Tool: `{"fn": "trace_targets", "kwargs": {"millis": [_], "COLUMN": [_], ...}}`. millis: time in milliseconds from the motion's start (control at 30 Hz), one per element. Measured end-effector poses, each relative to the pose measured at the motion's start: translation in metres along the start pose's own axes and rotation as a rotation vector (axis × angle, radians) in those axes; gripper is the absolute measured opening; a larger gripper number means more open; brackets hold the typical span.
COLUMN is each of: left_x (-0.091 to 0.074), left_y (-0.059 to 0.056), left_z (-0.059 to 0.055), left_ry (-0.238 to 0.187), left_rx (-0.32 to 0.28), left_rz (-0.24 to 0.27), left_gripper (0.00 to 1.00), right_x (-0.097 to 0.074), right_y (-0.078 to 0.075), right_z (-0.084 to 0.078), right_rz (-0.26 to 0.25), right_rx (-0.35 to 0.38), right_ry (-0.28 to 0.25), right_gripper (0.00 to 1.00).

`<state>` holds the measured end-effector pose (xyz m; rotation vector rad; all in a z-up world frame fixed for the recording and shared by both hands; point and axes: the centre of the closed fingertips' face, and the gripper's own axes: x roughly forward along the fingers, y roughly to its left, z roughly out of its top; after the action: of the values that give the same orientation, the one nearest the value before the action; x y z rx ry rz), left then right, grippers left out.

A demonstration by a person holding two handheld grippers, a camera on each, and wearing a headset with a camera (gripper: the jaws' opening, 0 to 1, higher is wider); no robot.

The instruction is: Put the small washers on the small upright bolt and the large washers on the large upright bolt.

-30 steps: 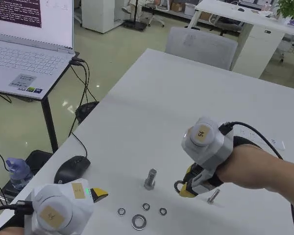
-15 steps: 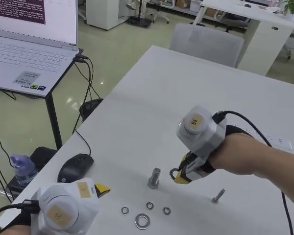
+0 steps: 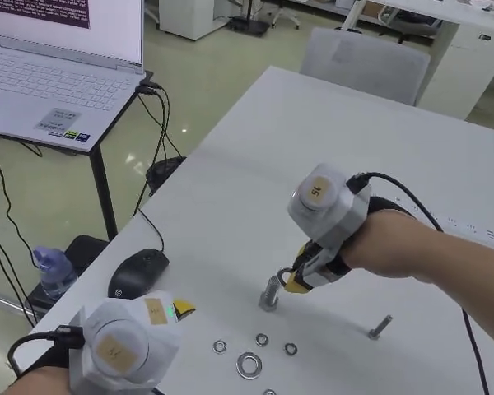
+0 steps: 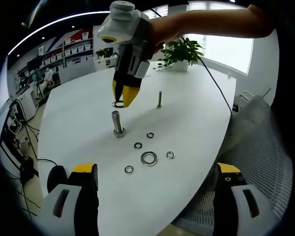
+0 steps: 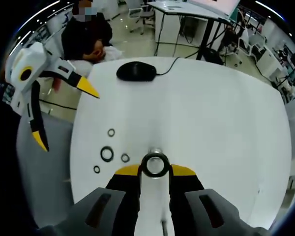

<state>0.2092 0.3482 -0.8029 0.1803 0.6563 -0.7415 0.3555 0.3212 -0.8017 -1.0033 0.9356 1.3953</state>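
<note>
The large upright bolt (image 3: 270, 294) stands mid-table, and the small upright bolt (image 3: 379, 327) is to its right. My right gripper (image 3: 295, 278) is shut on a large washer (image 3: 284, 275) that hangs just above the large bolt's top. In the right gripper view the washer (image 5: 155, 164) sits between the yellow jaws, ringing the bolt head below. Three small washers (image 3: 262, 339) and one large washer (image 3: 249, 364) lie flat in front of the bolt. My left gripper (image 3: 178, 311) hovers at the near left, open and empty (image 4: 156, 169).
A black mouse (image 3: 137, 274) with its cable lies at the table's left edge. A laptop (image 3: 49, 74) sits on a side stand at far left. A grey chair (image 3: 362, 62) stands at the far end of the table.
My right gripper has carried the large washer left, from near the small bolt to just above the large bolt. The left gripper has stayed in place; the head camera shifted.
</note>
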Motion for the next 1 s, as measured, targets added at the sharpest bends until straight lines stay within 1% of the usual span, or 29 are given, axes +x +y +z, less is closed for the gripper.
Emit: {"fn": "trace_targets", "kwargs": {"millis": [100, 300, 400, 567, 667, 1000], "left_x": [0.0, 0.001, 0.001, 0.001, 0.0, -0.001], "left_y": [0.002, 0.004, 0.003, 0.002, 0.002, 0.003], "left_z": [-0.001, 0.0, 0.0, -0.001, -0.001, -0.003], "left_ry": [0.005, -0.001, -0.002, -0.004, -0.003, -0.001], "left_rx": [-0.002, -0.01, -0.016, -0.02, -0.019, -0.032], "left_rz": [0.006, 0.015, 0.015, 0.015, 0.018, 0.015], "left_gripper": [0.99, 0.99, 0.99, 0.98, 0.98, 0.94], "right_x": [0.003, 0.01, 0.015, 0.017, 0.021, 0.033], "right_y": [-0.001, 0.0, 0.0, -0.001, -0.001, 0.0], "right_z": [0.002, 0.006, 0.005, 0.006, 0.004, 0.002], "right_rz": [0.002, 0.014, 0.017, 0.02, 0.024, 0.023], "right_rx": [-0.005, -0.015, -0.024, -0.025, -0.023, -0.052], "right_ry": [0.002, 0.008, 0.022, 0.021, 0.029, 0.055], "right_gripper": [0.22, 0.22, 0.22, 0.22, 0.22, 0.22]}}
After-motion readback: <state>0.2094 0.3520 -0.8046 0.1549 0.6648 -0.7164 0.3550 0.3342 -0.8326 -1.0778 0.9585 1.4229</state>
